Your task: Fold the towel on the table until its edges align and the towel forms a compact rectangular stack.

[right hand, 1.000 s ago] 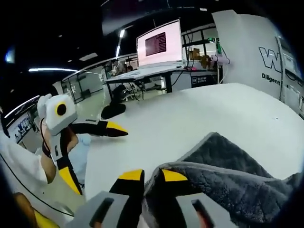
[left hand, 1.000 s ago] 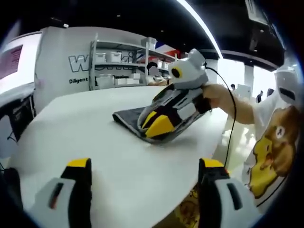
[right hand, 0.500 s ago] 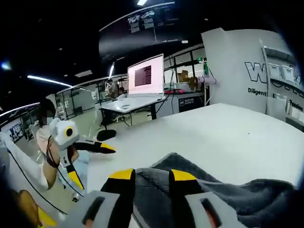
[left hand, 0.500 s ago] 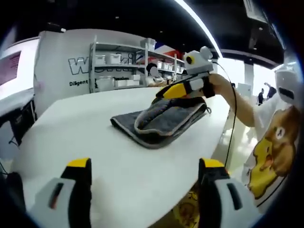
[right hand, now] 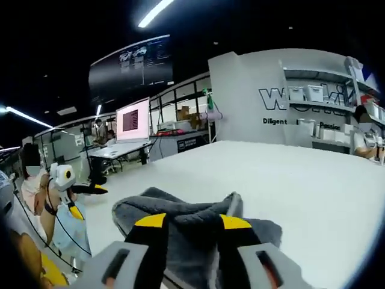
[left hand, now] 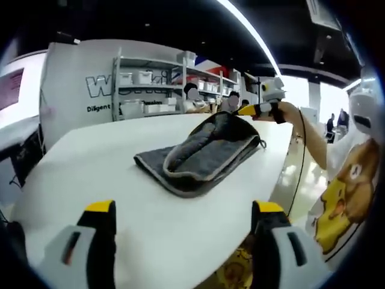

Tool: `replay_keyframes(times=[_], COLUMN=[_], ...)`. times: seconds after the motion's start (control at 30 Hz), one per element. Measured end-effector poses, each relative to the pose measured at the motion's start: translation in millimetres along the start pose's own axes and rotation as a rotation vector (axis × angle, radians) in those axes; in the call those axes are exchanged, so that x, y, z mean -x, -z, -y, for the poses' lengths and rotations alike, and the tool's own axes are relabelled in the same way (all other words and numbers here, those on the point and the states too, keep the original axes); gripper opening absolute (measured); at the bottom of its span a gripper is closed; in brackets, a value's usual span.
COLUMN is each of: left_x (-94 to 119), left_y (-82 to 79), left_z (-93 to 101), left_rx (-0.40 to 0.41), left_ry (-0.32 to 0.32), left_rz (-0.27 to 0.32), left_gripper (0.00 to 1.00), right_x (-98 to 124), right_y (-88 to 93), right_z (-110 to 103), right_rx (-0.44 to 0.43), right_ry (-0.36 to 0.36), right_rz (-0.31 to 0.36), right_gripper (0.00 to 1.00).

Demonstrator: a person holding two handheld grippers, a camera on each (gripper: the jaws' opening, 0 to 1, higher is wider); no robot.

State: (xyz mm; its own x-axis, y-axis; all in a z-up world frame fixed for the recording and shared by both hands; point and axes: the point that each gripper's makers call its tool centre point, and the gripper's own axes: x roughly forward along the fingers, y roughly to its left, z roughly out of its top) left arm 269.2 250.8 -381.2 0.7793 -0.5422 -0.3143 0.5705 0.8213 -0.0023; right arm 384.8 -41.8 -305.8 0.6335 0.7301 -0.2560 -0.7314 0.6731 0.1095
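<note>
A dark grey towel (left hand: 198, 153) lies loosely folded on the white table (left hand: 90, 156), its upper layer bulging in a hump at the far end. My left gripper (left hand: 183, 208) hovers wide open over the near table edge, well short of the towel. In the left gripper view my right gripper (left hand: 260, 107) is in a hand, lifted just past the towel's far end and apart from it. In the right gripper view the right gripper (right hand: 192, 223) is open, and the towel (right hand: 180, 208) lies on the table beyond its tips. The left gripper (right hand: 72, 192) appears far left, open.
Shelves with white bins (left hand: 144, 84) stand beyond the table against a white lettered wall. A desk with a lit monitor (right hand: 133, 120) lies off the table's other side. The person in a printed white shirt (left hand: 349, 180) stands at the table's right edge.
My right gripper has opened, let go of the towel's folded-over edge and drawn back up and away. The towel now rests on the table. The left gripper has stayed put.
</note>
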Motion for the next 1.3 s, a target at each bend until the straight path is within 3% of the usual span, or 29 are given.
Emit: replay_keyframes(times=[0.17, 0.53, 0.73, 0.93, 1.3], left_x=[-4, -6, -6, -5, -5], left_y=[1.1, -0.7, 2.3, 2.4, 1.7], left_z=[6.0, 5.9, 1.4, 0.9, 1.4], left_rx=[0.006, 0.023, 0.036, 0.041, 0.044], left_ry=[0.003, -0.014, -0.033, -0.044, -0.06], left_rz=[0.005, 0.021, 0.014, 0.011, 0.006], left_gripper=[0.98, 0.98, 0.98, 0.98, 0.98], right_x=[40, 102, 120, 134, 141], right_y=[19.4, 63.9, 86.2, 96.3, 104.7], right_z=[32, 63, 65, 71, 70], right_rx=[-0.039, -0.025, -0.029, -0.025, 0.037], right_ry=[0.087, 0.197, 0.175, 0.189, 0.177], right_rz=[0.004, -0.047, -0.078, -0.081, -0.122], right_gripper=[0.35, 0.42, 0.5, 0.59, 0.89])
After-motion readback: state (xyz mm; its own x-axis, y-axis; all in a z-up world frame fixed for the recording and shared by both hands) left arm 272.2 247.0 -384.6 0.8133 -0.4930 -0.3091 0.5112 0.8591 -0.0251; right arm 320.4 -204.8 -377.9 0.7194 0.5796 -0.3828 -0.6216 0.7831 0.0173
